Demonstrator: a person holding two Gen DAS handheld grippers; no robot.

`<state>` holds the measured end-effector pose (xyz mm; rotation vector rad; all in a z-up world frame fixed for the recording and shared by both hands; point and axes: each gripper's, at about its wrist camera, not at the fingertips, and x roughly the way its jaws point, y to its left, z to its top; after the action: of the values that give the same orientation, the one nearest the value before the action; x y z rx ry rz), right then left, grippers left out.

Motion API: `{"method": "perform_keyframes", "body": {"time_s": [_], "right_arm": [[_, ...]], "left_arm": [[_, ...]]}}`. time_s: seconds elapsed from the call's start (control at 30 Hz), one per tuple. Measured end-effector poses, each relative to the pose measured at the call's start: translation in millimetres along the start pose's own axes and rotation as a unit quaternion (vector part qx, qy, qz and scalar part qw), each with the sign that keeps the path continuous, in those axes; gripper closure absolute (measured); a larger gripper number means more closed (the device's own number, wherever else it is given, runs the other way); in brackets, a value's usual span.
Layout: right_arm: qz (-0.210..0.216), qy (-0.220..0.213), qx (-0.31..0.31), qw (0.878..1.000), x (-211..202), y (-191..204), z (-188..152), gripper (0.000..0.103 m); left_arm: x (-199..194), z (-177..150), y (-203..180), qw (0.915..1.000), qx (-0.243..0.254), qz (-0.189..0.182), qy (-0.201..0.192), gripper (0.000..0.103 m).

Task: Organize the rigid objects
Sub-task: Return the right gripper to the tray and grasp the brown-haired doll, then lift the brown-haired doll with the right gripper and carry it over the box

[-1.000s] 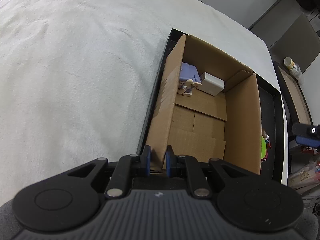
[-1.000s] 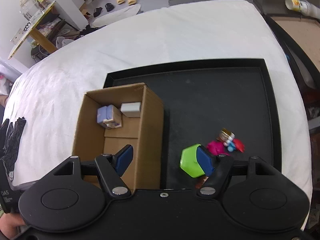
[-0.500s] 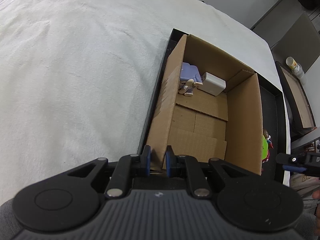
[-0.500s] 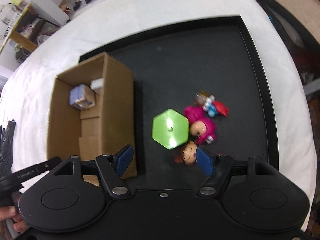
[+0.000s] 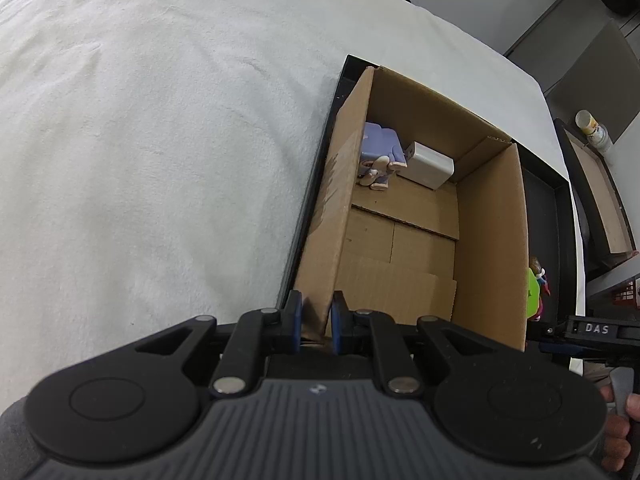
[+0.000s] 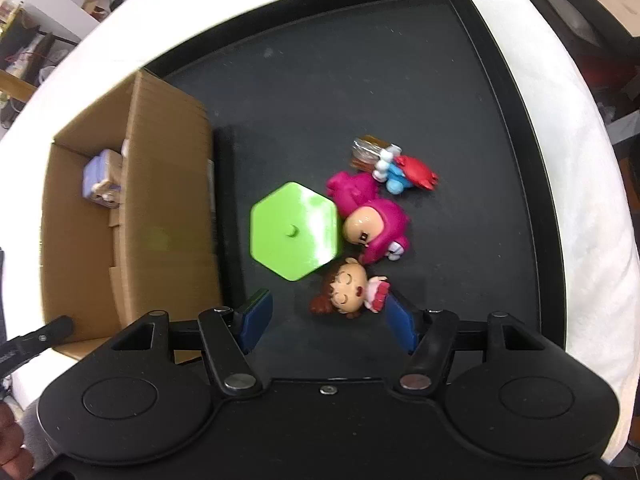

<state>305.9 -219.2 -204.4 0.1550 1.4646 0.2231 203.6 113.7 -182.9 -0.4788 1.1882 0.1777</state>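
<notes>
Toys lie clustered on the black tray [image 6: 516, 92]: a green hexagonal piece [image 6: 294, 236] touching a pink figure [image 6: 372, 218], a brown-haired doll [image 6: 346, 290] below them, and a small red-and-blue figure [image 6: 408, 172] beyond. Right tongs [image 6: 328, 320] hang spread wide just over the doll. Left tongs [image 5: 314, 320] are clenched on the near wall of the cardboard box [image 5: 488, 240], which holds a lavender figure [image 5: 378, 152] and white block [image 5: 428, 164] in its far corner.

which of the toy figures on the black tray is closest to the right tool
The brown-haired doll in the pink dress, lying just ahead of the open right tool. The magenta-suited figure and the red-and-blue crab toy lie farther off on the tray.
</notes>
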Motion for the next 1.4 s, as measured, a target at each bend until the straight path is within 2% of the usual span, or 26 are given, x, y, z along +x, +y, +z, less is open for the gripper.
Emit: {"method": "perform_keyframes", "body": {"time_s": [0.27, 0.33, 0.37, 0.7, 1.4], "right_arm": [[-0.025, 0.007, 0.011, 1.000, 26.7, -6.4, -3.9, 0.041], [-0.038, 0.010, 0.010, 0.999, 37.4, -11.8, -6.0, 0.050], [-0.039, 0.010, 0.018, 0.999, 39.6, -16.1, -8.7, 0.061], [-0.005, -0.012, 0.032, 0.999, 18.6, -28.3, -13.3, 0.062], [0.022, -0.060, 0.001, 0.998, -30.2, 0.5, -2.8, 0.062]], "left_arm": [[2.3, 0.1, -4.4, 1.0000, 0.001, 0.008, 0.002, 0.090], [2.6, 0.5, -5.0, 0.9999, 0.001, 0.010, 0.003, 0.090], [2.3, 0.2, -5.1, 1.0000, 0.001, 0.010, 0.002, 0.090], [2.2, -3.4, -6.4, 0.9999, 0.001, 0.013, -0.004, 0.090], [-0.7, -6.2, -4.1, 0.9999, 0.010, 0.005, -0.012, 0.091]]}}
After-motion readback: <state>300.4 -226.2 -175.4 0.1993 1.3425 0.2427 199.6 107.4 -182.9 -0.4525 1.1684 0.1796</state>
